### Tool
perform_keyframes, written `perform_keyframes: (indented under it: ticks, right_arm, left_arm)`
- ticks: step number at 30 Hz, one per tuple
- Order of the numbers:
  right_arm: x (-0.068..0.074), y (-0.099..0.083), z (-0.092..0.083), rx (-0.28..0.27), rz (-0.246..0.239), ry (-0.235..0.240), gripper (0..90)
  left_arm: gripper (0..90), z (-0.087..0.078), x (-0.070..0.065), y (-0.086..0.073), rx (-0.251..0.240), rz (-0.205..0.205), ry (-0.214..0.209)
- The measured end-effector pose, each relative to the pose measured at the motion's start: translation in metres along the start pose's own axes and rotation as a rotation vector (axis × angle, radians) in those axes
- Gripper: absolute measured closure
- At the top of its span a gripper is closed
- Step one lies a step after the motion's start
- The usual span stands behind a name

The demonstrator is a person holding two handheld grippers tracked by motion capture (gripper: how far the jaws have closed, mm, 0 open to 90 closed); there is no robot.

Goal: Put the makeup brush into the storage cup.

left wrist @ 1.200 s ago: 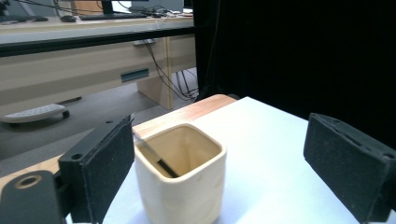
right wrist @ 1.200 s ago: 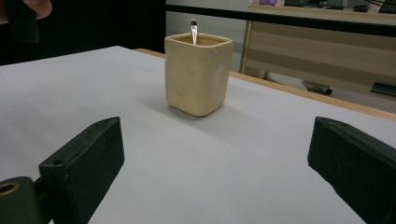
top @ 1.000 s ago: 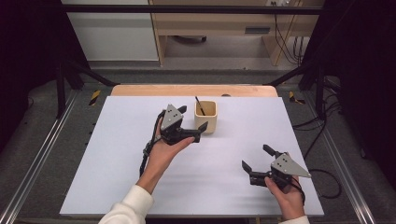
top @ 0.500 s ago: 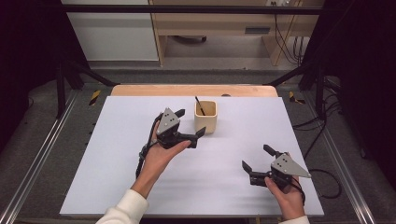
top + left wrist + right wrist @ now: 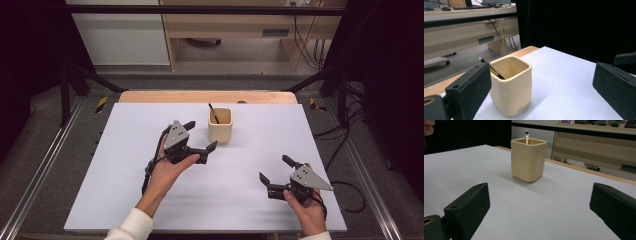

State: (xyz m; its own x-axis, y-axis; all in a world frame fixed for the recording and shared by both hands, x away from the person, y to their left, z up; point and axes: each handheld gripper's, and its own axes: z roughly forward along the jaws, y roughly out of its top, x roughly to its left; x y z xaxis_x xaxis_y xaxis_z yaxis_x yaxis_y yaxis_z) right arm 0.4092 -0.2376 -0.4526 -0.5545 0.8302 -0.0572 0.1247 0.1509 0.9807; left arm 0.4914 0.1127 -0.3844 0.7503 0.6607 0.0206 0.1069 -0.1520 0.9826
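Cream cup (image 5: 220, 125) stands upright toward the far middle of the white table (image 5: 120, 200), a thin dark brush (image 5: 213, 113) leaning inside against its rim. Left gripper (image 5: 200, 140) hovers just beside the cup, jaws spread wide and empty; in the left gripper view the cup (image 5: 510, 88) sits between the jaws but nearer the left one, no contact visible. Likely lined up to close on the cup or reach for the brush. Right gripper (image 5: 276, 170) rests low, well apart at the near right, jaws open, aimed at the cup (image 5: 528, 160), probably waiting.
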Motion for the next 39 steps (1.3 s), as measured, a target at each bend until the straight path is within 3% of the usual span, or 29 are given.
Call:
perform_keyframes:
  ticks: [39]
  right_arm:
    - [0.002, 0.000, 0.000, 0.003, -0.008, -0.001, 3.1]
  left_arm:
    - [0.4, -0.041, 0.015, -0.010, -0.034, 0.013, 0.033]
